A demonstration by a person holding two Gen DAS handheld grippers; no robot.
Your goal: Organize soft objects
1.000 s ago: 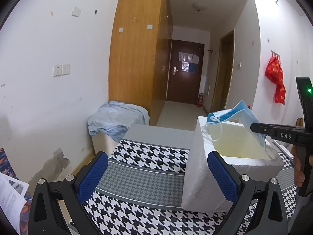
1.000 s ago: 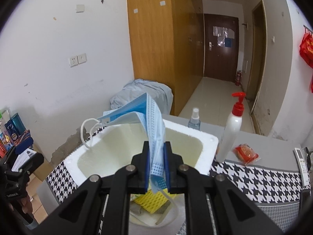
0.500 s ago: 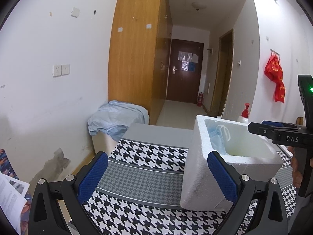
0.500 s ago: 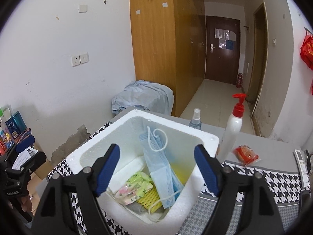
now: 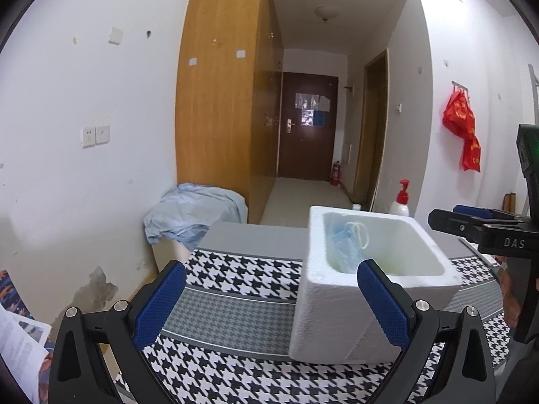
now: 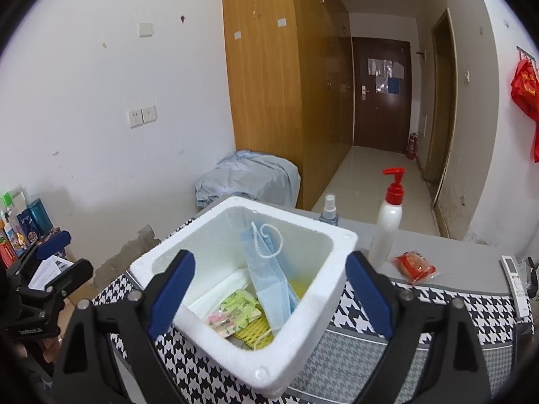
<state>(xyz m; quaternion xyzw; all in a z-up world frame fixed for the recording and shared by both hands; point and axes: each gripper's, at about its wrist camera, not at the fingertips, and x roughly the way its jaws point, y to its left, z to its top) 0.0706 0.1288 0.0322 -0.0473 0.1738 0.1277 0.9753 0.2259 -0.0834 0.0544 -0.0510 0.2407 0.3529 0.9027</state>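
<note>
Houndstooth table: blue mask lay inside foam box.
L gripper & R gripper jaws spread, empty; pump bottle at 1 o'clock.

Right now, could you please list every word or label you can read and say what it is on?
"DAS": on the right tool.
Wipes packet in the foam box: too small to read.
Door papers, red hanging: blurred.

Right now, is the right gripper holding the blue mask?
No, the right gripper is open and empty, and the mask lies inside the foam box.
</note>
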